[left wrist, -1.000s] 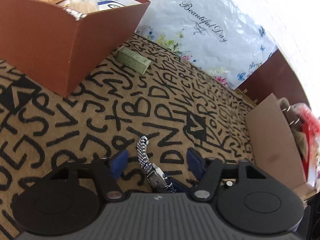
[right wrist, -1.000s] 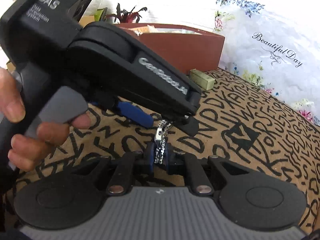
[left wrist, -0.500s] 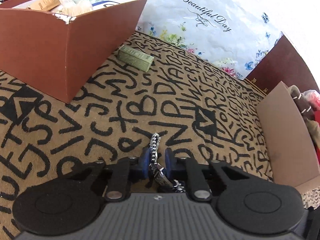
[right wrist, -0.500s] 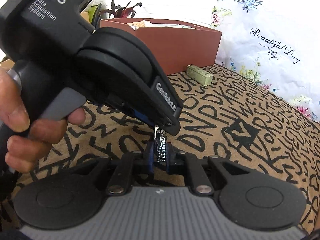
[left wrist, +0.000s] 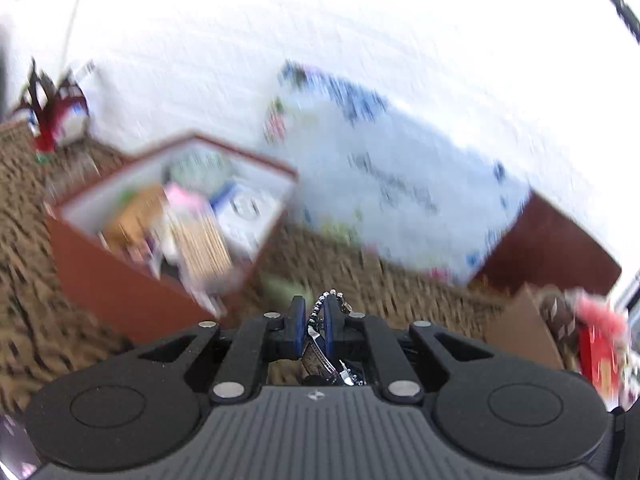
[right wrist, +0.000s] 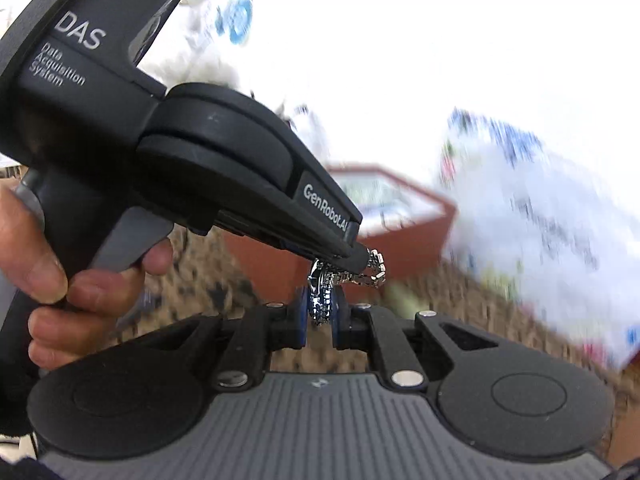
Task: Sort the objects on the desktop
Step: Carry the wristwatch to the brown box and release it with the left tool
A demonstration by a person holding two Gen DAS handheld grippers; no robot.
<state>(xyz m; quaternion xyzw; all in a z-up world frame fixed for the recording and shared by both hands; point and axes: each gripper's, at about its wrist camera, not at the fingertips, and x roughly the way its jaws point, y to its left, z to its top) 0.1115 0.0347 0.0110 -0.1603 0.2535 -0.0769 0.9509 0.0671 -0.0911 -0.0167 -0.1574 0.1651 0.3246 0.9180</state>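
Note:
A silver metal-link wristwatch (left wrist: 316, 344) hangs in the air, held at both ends. My left gripper (left wrist: 314, 312) is shut on it, its blue pads (left wrist: 297, 320) pinching the band while the watch face lies behind them near the gripper body. In the right wrist view my right gripper (right wrist: 322, 306) is shut on the other part of the wristwatch band (right wrist: 320, 300). The left gripper's tip (right wrist: 360, 256) meets the chain just above, and a hand (right wrist: 60, 280) grips its handle. A red-brown box (left wrist: 132, 280) filled with several items stands ahead to the left, blurred.
A small green box (left wrist: 280, 286) lies on the letter-patterned cloth (left wrist: 24, 280) beside the red-brown box. A white floral bag (left wrist: 400, 208) leans at the back. A cardboard box (left wrist: 520, 328) with red items stands at the right. A red plant (left wrist: 48, 116) is far left.
The left gripper closed on the watch lying on the cloth. Both grippers then rose with it and tipped up, so the box's inside and the wall now show.

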